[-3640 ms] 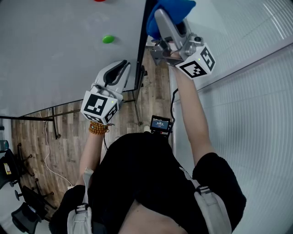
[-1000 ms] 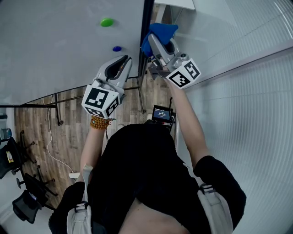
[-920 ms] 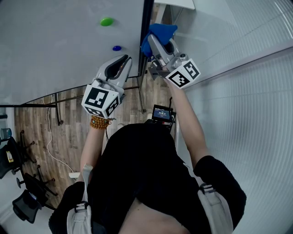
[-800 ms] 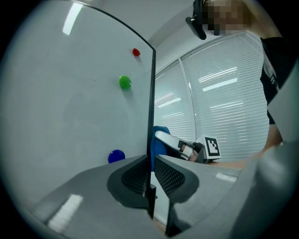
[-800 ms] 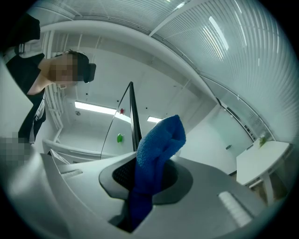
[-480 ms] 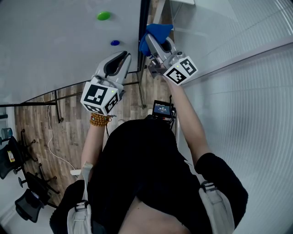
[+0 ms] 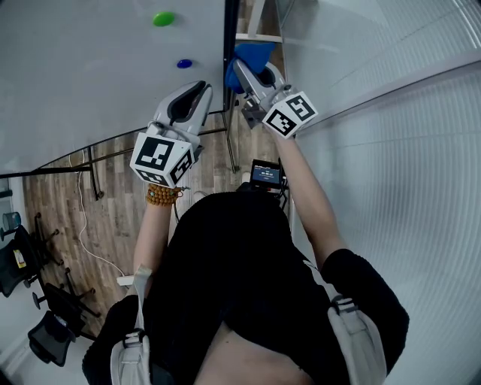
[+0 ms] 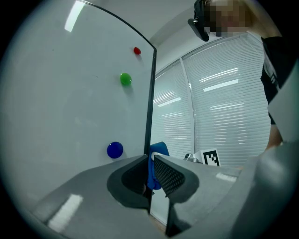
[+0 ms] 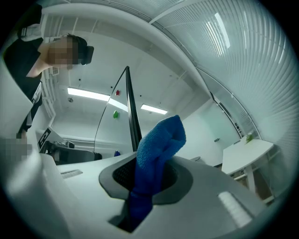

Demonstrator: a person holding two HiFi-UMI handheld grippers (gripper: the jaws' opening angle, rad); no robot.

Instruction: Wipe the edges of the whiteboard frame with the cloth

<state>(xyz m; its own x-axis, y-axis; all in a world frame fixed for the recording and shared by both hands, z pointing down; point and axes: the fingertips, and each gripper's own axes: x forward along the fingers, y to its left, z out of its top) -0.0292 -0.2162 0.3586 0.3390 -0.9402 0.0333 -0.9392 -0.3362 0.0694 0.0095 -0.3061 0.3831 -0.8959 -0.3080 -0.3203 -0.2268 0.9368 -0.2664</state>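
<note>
While your right hand-held gripper (image 7: 246,69) is clamped on the blue cloth (image 7: 252,53), the cloth's bunched top sticks out past the jaw tips and lies against the dark whiteboard frame (image 7: 228,30) along its right-hand vertical edge. In the right gripper view you can see both jaws pressed onto the cloth's lower part, with the loose fold standing above them and the frame just to its left and behind. The head view puts the cloth low on that edge, roughly level with the blue magnet (image 7: 184,64) and below the green magnet (image 7: 163,19).

Your left hand-held gripper (image 7: 201,87) is raised in front of the white board surface (image 7: 90,68), just left of the frame and near the right one. In the left gripper view its jaws are drawn almost together, leaving only a thin slit, and nothing is gripped there. Through the slit you see a bit of the cloth beyond, right beside the frame line. That same view shows a red magnet (image 8: 137,50) highest on the board, with the green one below it and the blue one lowest, all left of the frame.

The marker cube (image 7: 161,159) on your left hand-held gripper sits just above a bead bracelet (image 7: 161,197) on your wrist. Below your arms there is a small screen device (image 7: 264,174) and a wooden floor (image 7: 98,218). A pale slatted wall (image 7: 406,150) fills the right side.
</note>
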